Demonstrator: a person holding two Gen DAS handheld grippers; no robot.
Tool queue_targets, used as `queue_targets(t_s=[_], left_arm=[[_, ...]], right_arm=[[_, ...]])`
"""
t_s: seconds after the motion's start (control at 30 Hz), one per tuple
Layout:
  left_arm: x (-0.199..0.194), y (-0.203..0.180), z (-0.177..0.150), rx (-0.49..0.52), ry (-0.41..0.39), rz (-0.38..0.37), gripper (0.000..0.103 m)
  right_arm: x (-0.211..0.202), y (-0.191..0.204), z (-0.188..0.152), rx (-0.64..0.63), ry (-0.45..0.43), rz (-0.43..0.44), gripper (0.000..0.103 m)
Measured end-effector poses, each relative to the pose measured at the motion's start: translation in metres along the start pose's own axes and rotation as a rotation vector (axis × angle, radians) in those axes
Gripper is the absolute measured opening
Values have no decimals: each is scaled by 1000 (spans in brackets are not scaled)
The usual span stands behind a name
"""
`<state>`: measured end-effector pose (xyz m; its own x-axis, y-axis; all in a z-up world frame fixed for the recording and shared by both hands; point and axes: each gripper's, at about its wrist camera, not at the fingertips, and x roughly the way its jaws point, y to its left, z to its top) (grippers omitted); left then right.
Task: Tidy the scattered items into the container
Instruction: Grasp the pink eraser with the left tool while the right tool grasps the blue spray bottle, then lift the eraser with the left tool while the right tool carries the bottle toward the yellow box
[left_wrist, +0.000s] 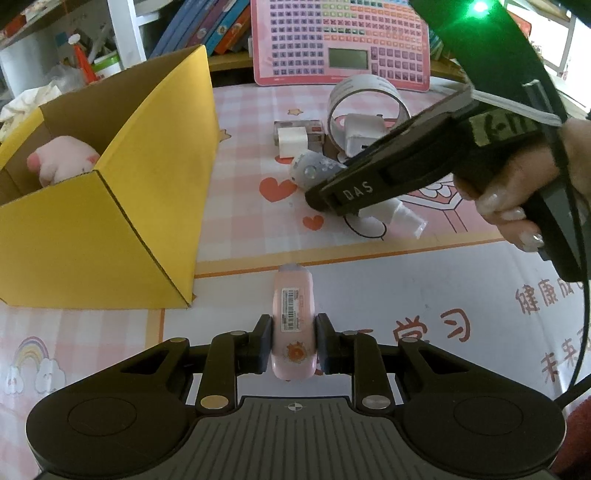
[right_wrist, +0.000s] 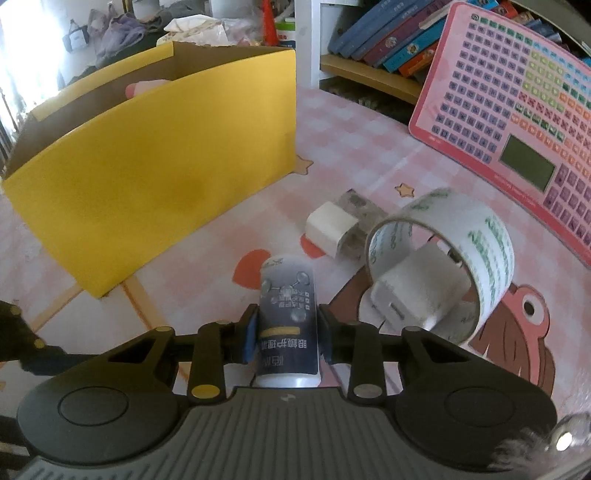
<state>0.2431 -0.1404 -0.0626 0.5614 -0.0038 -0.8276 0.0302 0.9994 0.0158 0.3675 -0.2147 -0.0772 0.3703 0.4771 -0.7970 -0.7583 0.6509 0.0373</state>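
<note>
Left gripper (left_wrist: 292, 341): clamped on pink tube (left_wrist: 292, 325), right of yellow box (left_wrist: 110, 206). Right gripper (right_wrist: 286, 338): pads pressing grey-labelled bottle (right_wrist: 287, 317), right of box. Pink plush (left_wrist: 62, 158) half hidden inside box. Tape roll (right_wrist: 443, 266) partly covers white charger (right_wrist: 417, 291).

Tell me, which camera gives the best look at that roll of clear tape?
The right wrist view: the tape roll stands on edge close by, its green print readable, around a white charger. In the left wrist view it is farther off, partly hidden by the right gripper.
</note>
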Motion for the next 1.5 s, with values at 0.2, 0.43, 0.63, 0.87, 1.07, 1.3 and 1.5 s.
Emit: queue_targets(t_s=[0.2,0.43,0.63,0.87,1.07,1.3,1.5], left_arm=[[-16,9,-2,-67,-27,-42,23],[-32,18,-7,-116,-38,-94,23],[-40,21,-15,-109,-42,-122,23],[-58,31,-25,-71,-79,-145,23],[-76,49,-37,-46,-112,-180,23],[-93,75,-54,-2,-145,-206,23],[-109,109,-77,-2,-152,-232,23]], right_arm=[[-27,-3,-16,115,-13,23,30],[-61,5,-45,216,10,44,30],[-76,21,-66,262,16,29,30],[-93,45,-76,325,1,32,30],[-110,69,-76,367,-23,-9,30],[-120,102,-72,425,-52,-67,30],[-122,144,-67,432,-60,-104,30]])
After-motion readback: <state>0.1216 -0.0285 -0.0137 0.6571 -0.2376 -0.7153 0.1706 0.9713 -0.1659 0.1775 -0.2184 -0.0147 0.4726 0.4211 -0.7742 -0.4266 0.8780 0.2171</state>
